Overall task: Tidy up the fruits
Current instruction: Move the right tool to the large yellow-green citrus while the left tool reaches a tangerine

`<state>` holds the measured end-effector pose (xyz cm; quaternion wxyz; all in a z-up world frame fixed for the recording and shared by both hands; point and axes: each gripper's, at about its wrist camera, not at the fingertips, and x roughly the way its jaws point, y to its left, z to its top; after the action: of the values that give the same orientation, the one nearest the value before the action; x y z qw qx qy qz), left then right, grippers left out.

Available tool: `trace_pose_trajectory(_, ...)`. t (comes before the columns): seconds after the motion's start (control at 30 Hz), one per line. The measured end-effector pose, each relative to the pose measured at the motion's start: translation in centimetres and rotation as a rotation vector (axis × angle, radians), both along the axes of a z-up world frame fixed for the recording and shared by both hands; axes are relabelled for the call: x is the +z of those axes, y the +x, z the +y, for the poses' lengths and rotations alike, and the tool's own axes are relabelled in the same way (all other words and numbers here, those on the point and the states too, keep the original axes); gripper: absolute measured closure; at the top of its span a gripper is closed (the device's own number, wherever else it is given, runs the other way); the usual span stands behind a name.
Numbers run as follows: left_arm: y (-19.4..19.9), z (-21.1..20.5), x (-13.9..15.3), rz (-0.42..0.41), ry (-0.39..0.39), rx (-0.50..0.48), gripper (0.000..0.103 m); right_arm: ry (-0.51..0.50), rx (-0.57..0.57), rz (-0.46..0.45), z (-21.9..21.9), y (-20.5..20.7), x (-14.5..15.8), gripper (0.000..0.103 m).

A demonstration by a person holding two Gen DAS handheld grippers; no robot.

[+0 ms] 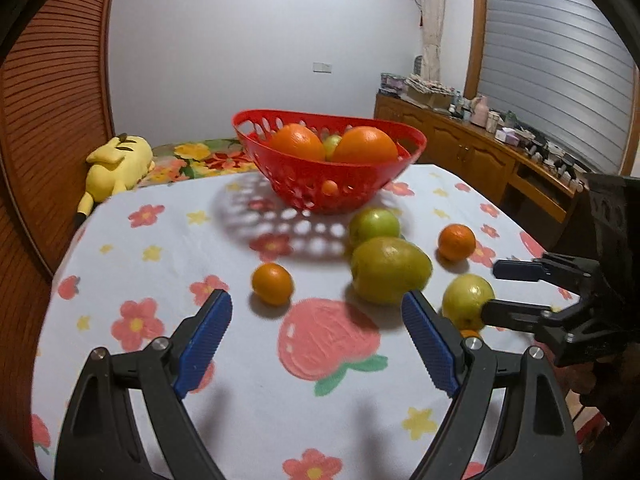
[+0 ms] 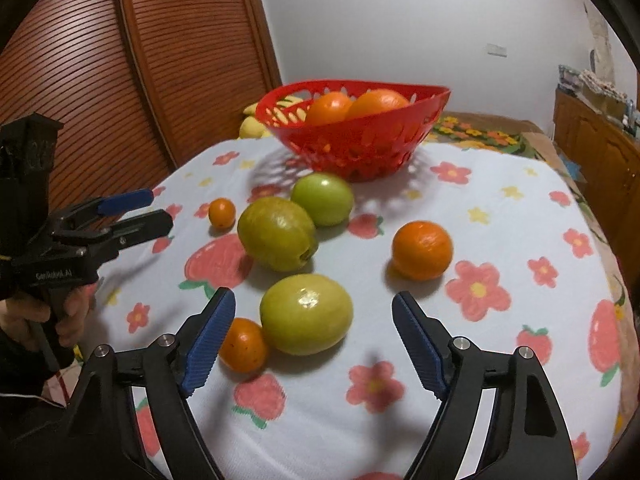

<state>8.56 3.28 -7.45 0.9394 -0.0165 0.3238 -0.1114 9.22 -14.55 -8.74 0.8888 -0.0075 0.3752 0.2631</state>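
Overhead, both claws, left (image 1: pixel 316 320) and right (image 2: pixel 314 320), gape empty above the floral tablecloth (image 2: pixel 500 216) (bed beyond, perhaps).

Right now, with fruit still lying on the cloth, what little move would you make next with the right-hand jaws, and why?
Probably ease the right gripper forward and down around the yellow-green fruit. It lies loose on the tablecloth directly ahead of the open jaws, nearer than any other green fruit, with a small orange touching its left side. The red basket behind already holds two oranges.
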Motion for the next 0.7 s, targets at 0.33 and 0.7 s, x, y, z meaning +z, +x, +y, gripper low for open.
trace_pose_trajectory(0.33,0.5,-1.1,-1.3,0.072,-0.027,-0.021,0.016,0.003,0.001,0.053,0.7,1.2,-1.3,0.028)
trace_pose_trajectory(0.7,0.2,-2.6,-1.2,0.074,-0.056,-0.069,0.016,0.025,-0.003,0.066,0.0,1.6,-1.5,0.045)
